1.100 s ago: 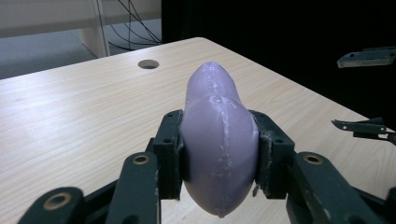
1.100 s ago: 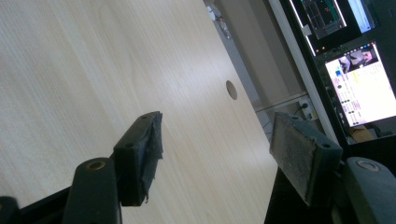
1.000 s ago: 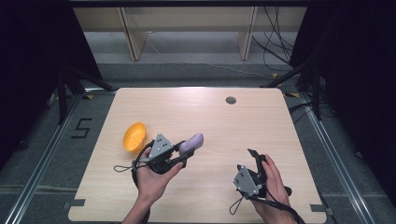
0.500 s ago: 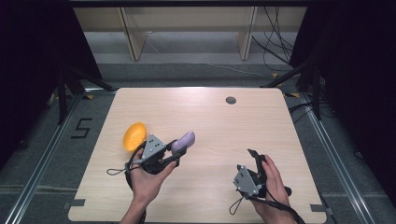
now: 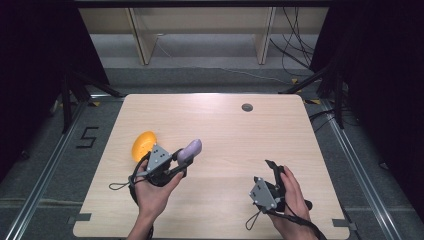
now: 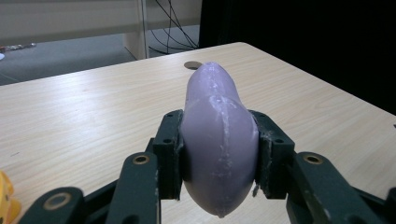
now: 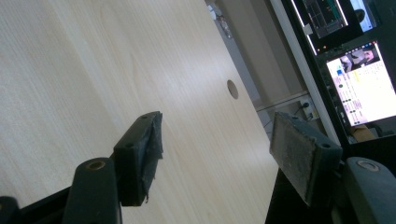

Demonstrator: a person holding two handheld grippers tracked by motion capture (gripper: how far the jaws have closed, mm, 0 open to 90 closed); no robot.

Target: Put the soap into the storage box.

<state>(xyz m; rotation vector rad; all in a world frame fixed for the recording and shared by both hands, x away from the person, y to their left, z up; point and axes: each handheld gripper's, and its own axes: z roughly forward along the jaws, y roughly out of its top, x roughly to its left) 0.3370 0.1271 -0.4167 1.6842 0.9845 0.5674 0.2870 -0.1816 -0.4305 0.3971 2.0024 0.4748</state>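
Note:
My left gripper [image 5: 180, 162] is shut on a pale purple, eggplant-shaped object [image 5: 190, 150], held above the left half of the wooden table [image 5: 225, 135]. In the left gripper view the purple object [image 6: 217, 140] is squeezed between both black pads and points away toward the table's far edge. An orange rounded object [image 5: 143, 144] lies on the table just left of that gripper, a sliver of it [image 6: 5, 198] at the frame edge. My right gripper [image 5: 274, 172] rests low near the front right, open, its pads [image 7: 147, 154] wide apart with nothing between them.
A round cable hole [image 5: 247, 107] sits near the table's far edge, also seen as the hole [image 7: 232, 88]. Shelving and cables stand behind the table. A lit monitor [image 7: 362, 88] is off to the right side. A floor marking "5" [image 5: 87, 136] lies left of the table.
My left gripper has drifted left and toward the near side with the purple object still in it. The right gripper has stayed in place.

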